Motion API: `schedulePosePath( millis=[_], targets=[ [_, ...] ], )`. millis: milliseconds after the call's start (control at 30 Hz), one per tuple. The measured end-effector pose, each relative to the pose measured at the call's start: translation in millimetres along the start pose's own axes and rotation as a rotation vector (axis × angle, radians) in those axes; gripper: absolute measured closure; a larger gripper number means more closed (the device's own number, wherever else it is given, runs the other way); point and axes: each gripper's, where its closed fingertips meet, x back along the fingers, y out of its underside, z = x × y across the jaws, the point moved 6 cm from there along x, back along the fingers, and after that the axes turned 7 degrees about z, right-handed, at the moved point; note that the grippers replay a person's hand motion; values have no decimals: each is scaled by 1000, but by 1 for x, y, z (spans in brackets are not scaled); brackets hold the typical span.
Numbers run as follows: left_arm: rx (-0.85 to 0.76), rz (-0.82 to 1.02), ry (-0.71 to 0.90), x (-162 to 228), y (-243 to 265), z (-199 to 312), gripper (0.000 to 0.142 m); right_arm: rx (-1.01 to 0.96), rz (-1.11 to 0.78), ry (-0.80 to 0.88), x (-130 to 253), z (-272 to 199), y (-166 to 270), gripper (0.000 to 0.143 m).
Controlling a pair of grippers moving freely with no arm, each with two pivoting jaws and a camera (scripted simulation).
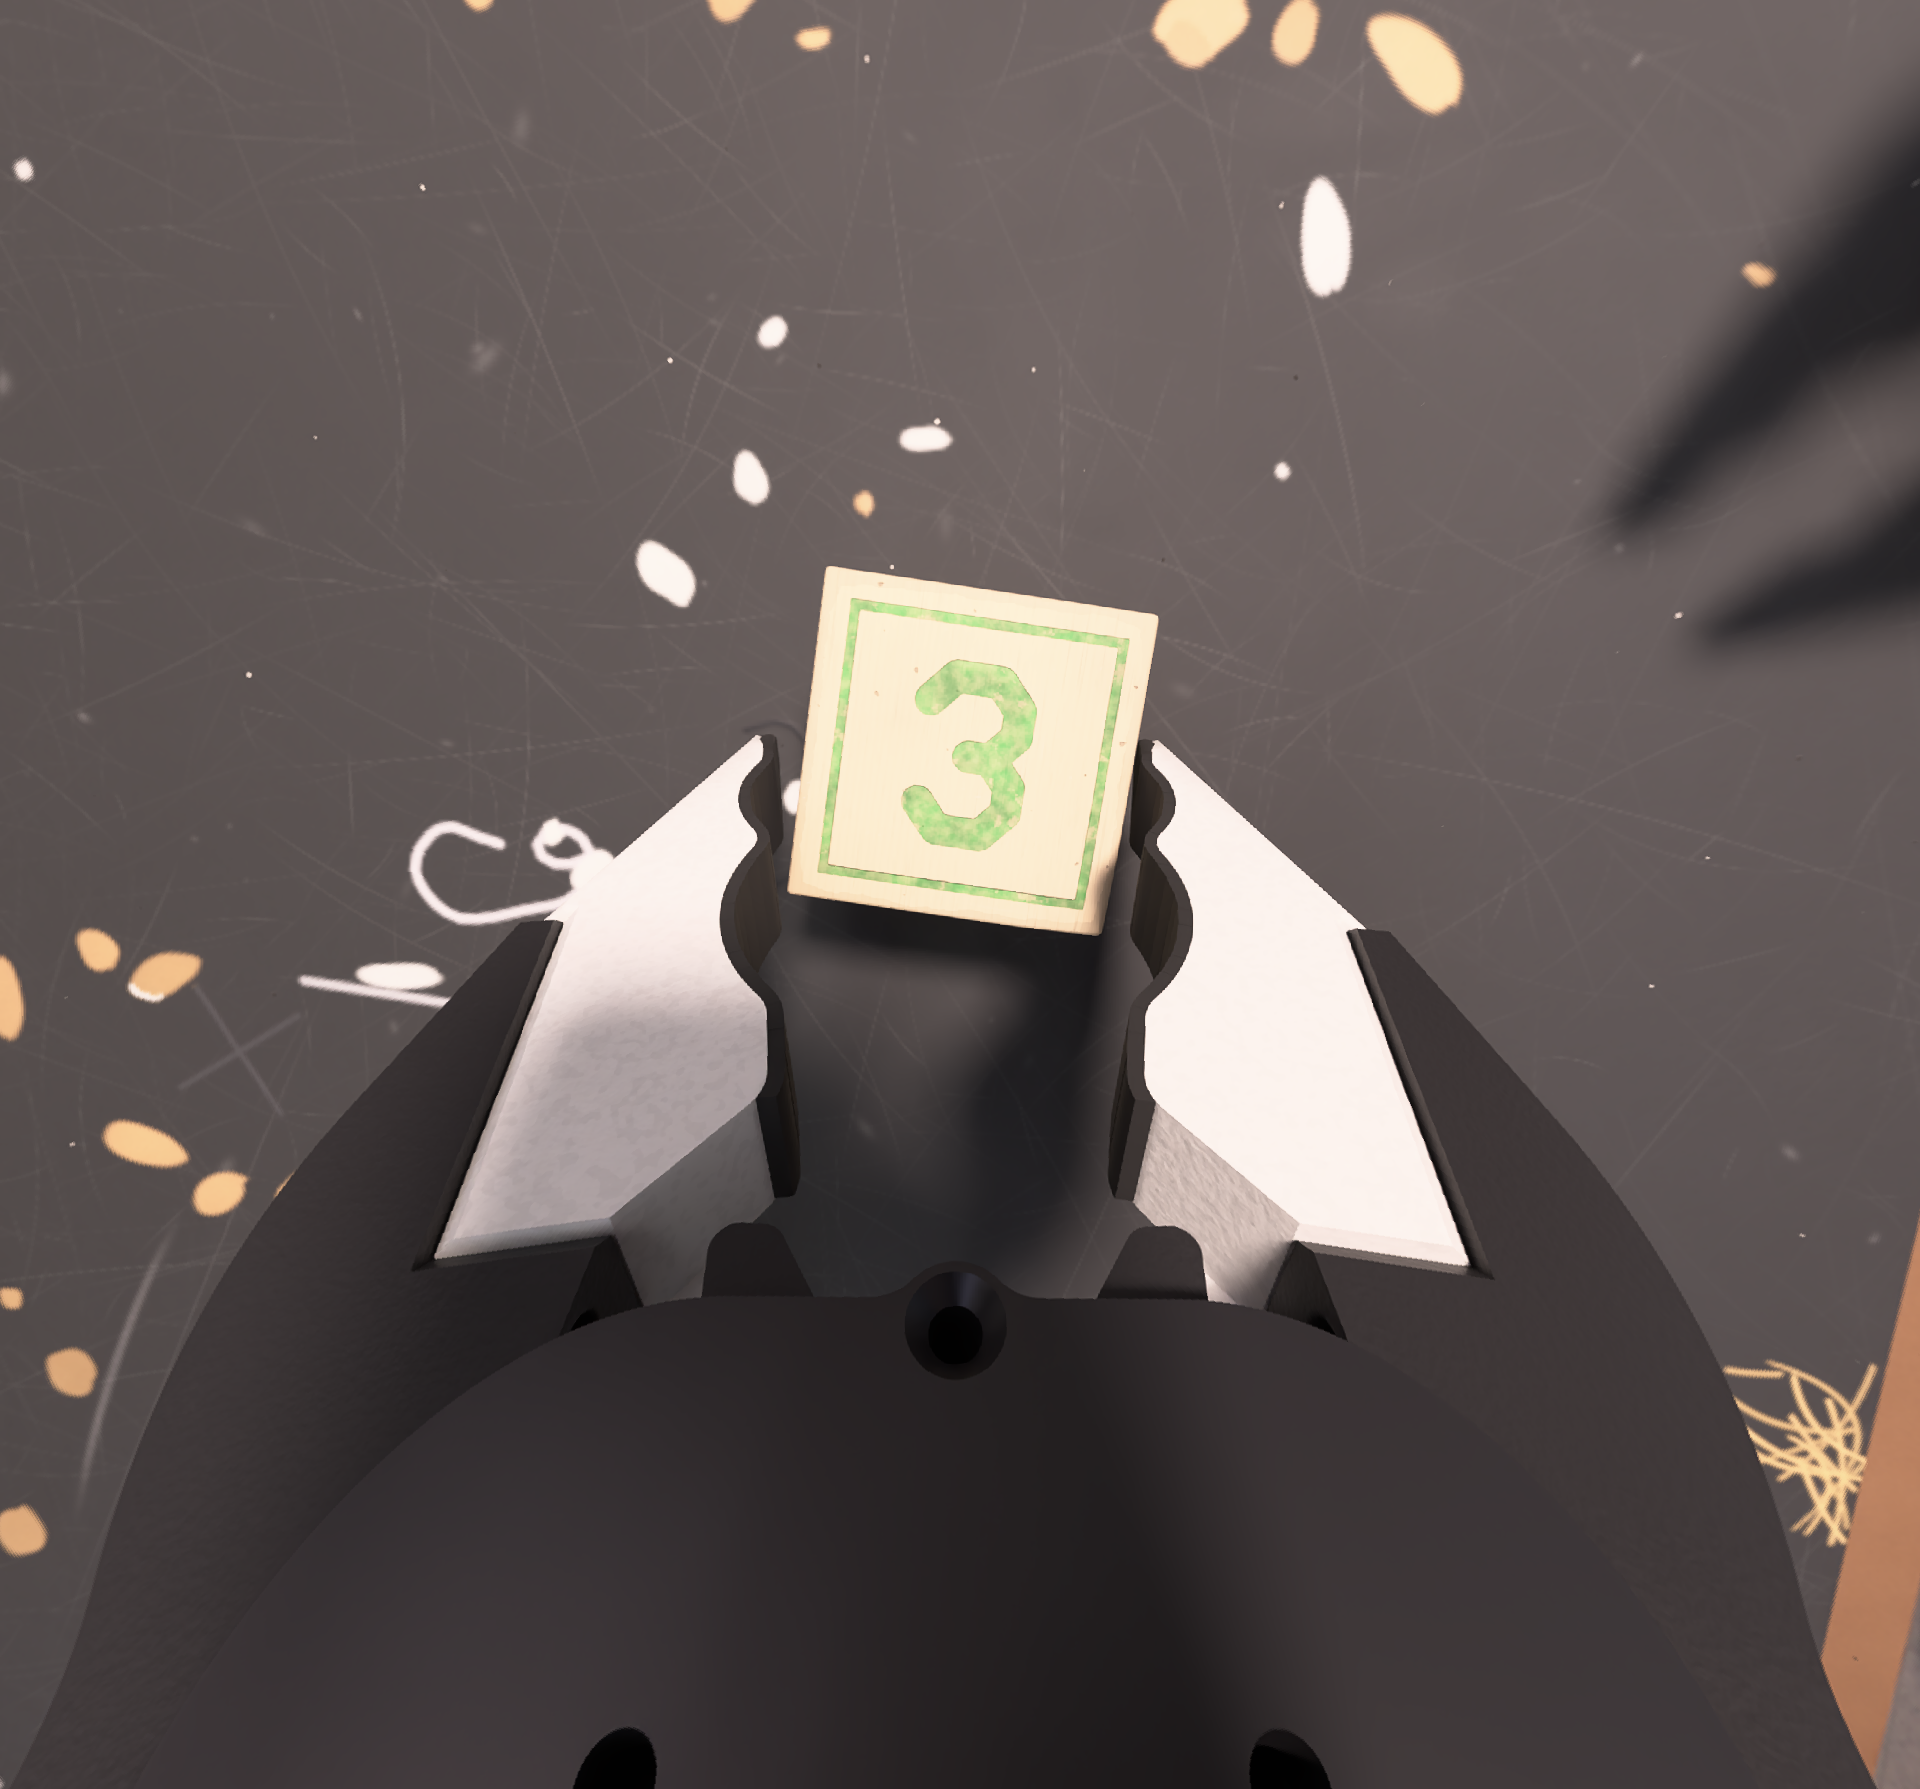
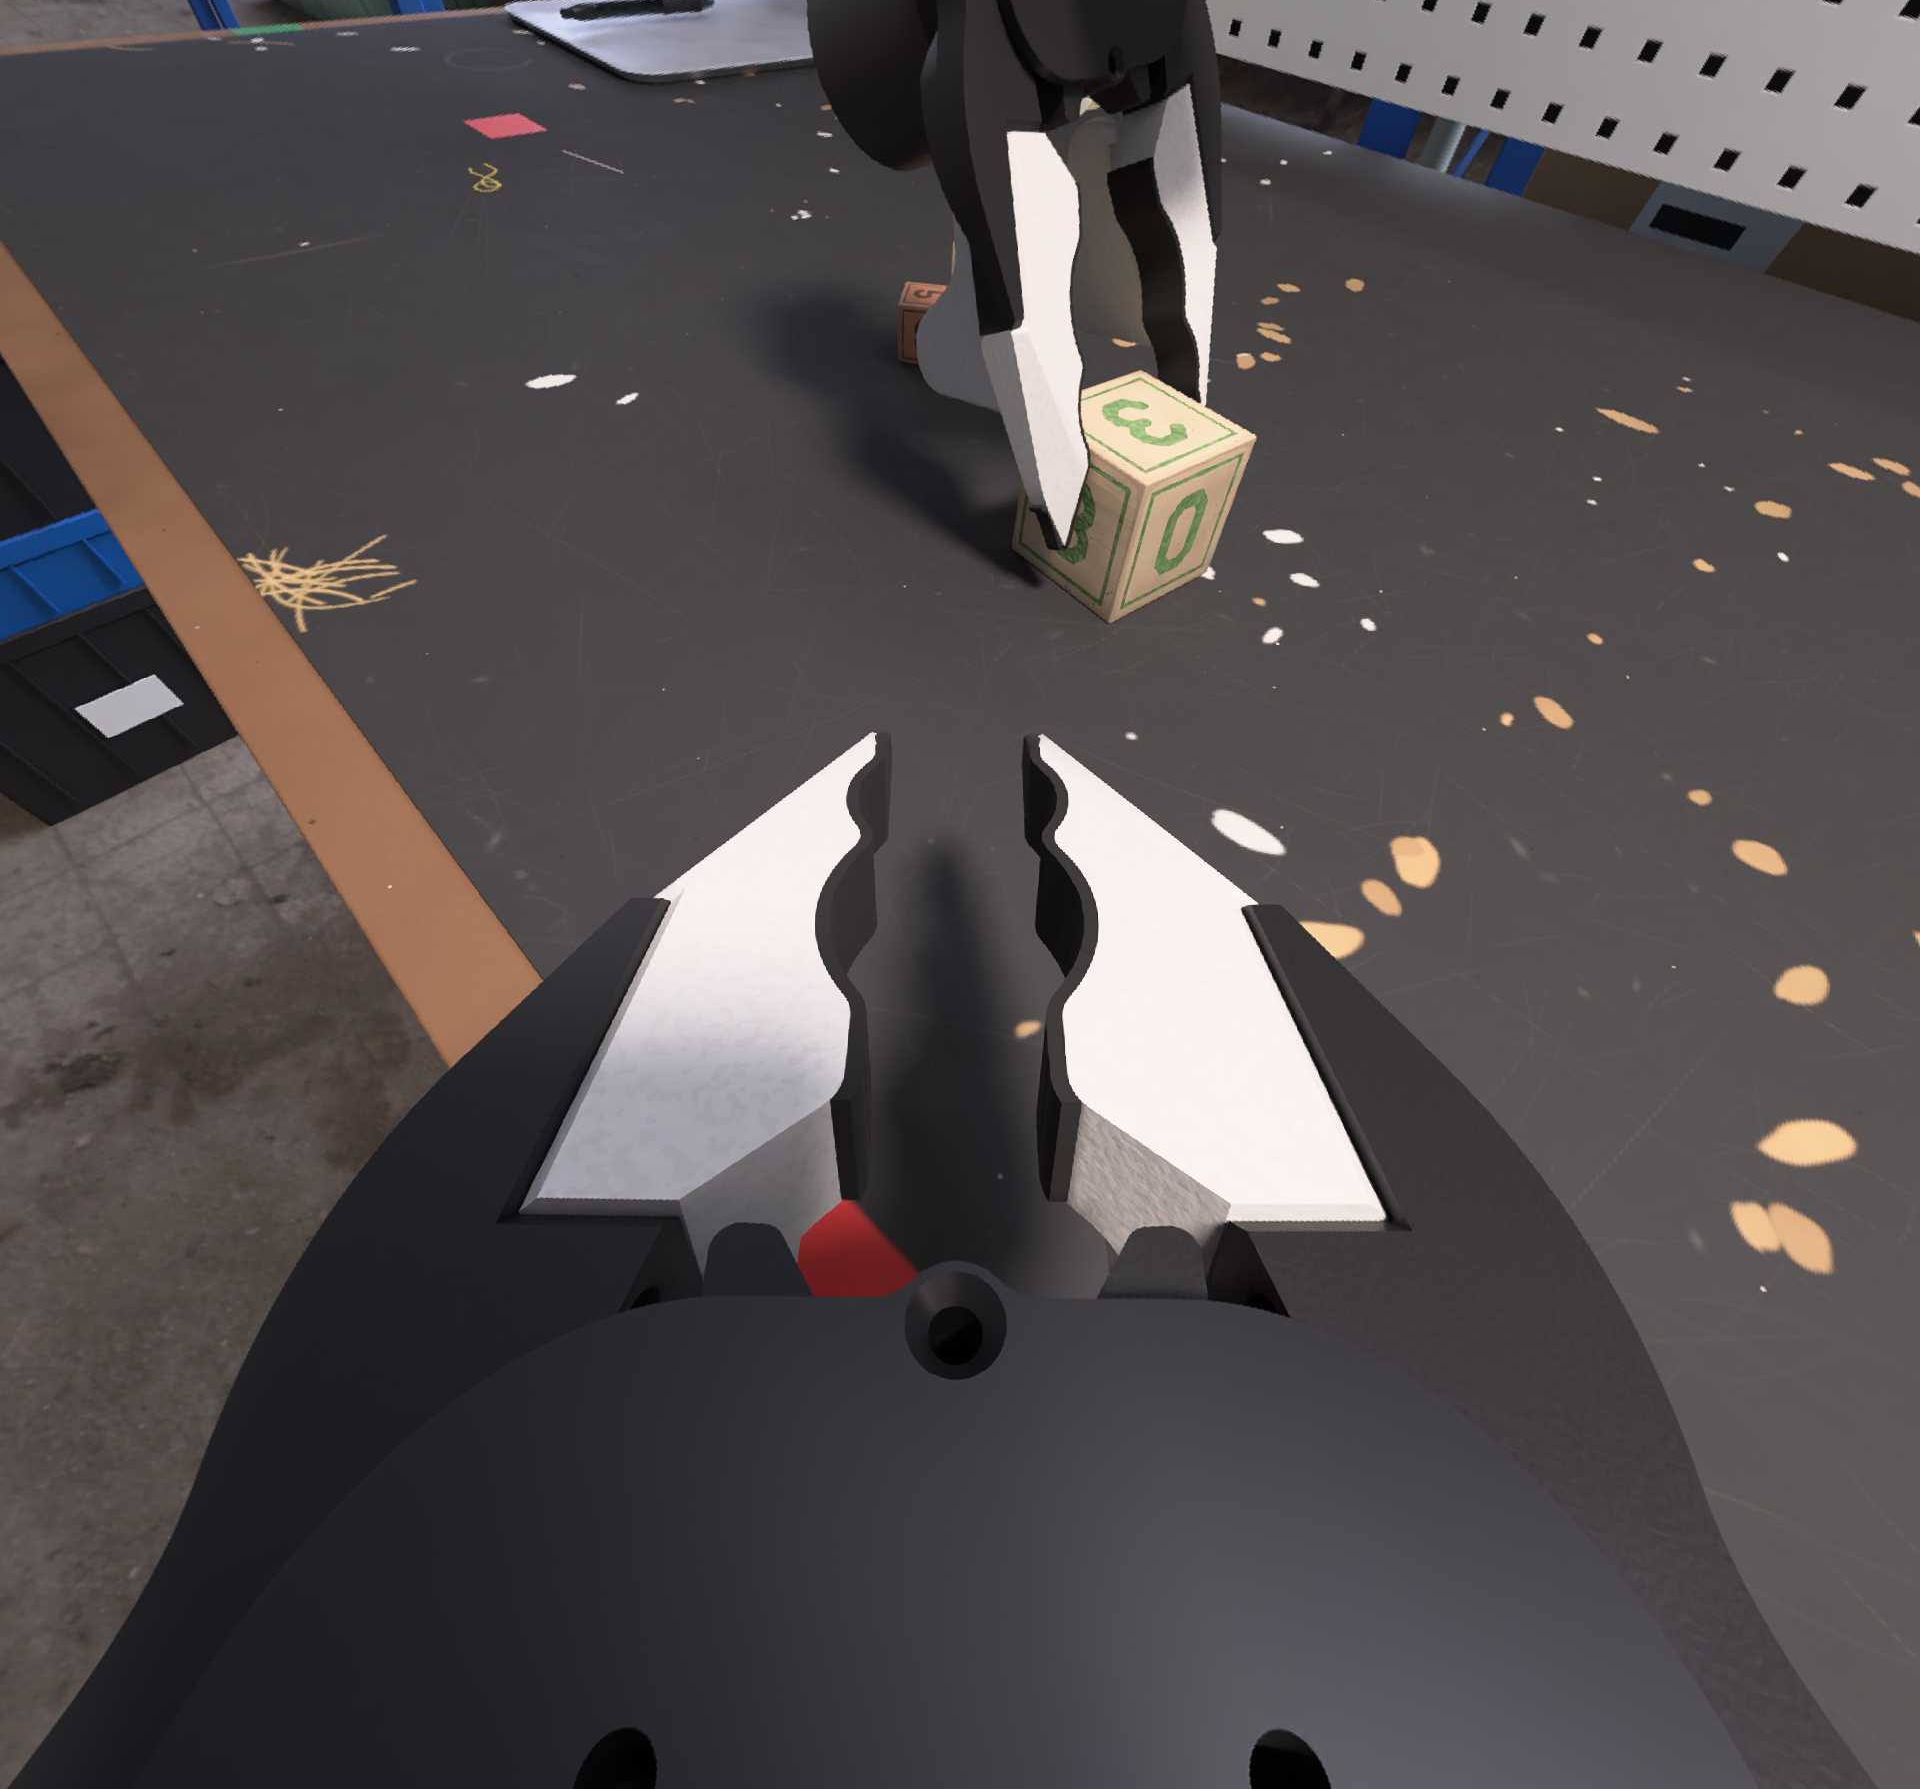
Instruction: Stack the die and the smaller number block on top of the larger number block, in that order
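Left wrist view: the cream number block (image 1: 971, 752), resting on the dark table (image 1: 416, 389), is straddled by the left gripper (image 1: 961, 773) with fingers apart, while the right gripper (image 2: 956, 752) is held empty, fingers parted, nearby.

block (image 2: 1143, 492): left hand-held gripper (image 2: 1132, 451) astride it | bare tabletop (image 2: 727, 596) between it and right hand-held gripper (image 2: 956, 752)
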Motion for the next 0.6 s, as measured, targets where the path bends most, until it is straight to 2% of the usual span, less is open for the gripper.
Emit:
schedulePosePath(
  millis=[133,267,333,433,500,600],
  targets=[
    [43,91,22,15,-8,1,73,-1,0,-2,0,0,0,118],
    [65,327,-90,70,-21,8,63,-14,5,-6,0,1,0,118],
    [108,445,-247,105,-18,11,63,-14,8,-5,1,1,0,118],
    [281,621,-511,147,6,22,68,-9,15,-1,2,1,-1,118],
    [408,702,-621,156,33,35,70,-7,17,-3,2,1,-1,118],
    [569,687,-774,145,82,53,74,-9,16,-6,2,1,-1,118]
  ],
)
